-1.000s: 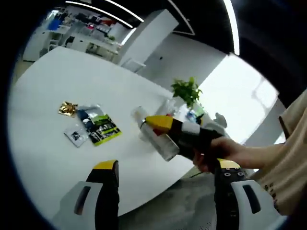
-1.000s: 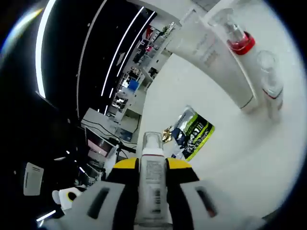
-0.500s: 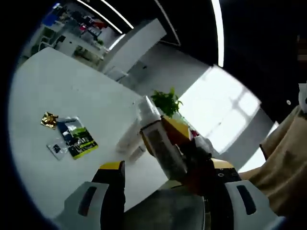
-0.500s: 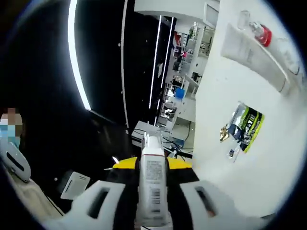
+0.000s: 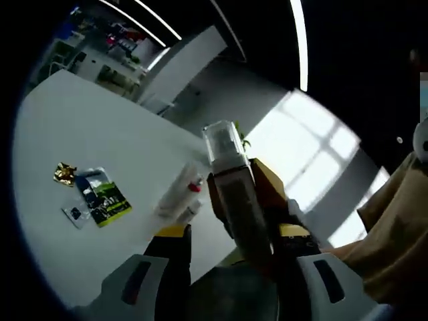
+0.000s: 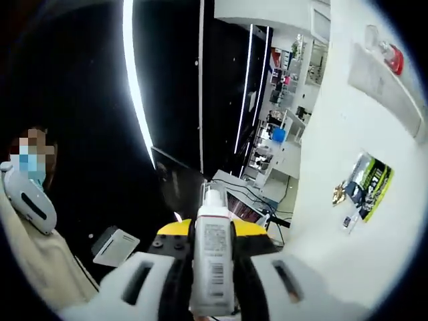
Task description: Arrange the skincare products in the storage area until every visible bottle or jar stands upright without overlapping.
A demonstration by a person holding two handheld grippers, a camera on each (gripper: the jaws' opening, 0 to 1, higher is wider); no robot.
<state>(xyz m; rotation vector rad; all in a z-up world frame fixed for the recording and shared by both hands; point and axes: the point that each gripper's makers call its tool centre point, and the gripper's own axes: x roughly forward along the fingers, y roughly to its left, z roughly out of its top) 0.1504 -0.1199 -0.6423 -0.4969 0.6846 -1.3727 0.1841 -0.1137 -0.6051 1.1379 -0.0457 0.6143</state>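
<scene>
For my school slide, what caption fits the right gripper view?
The right gripper holds a pump bottle up beside the white table.

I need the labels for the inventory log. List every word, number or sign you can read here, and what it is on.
None can be read.
White pump bottle in the right gripper: barcode and small print, too blurred.
Green-and-black foil sachet on the white table: print too small.
</scene>
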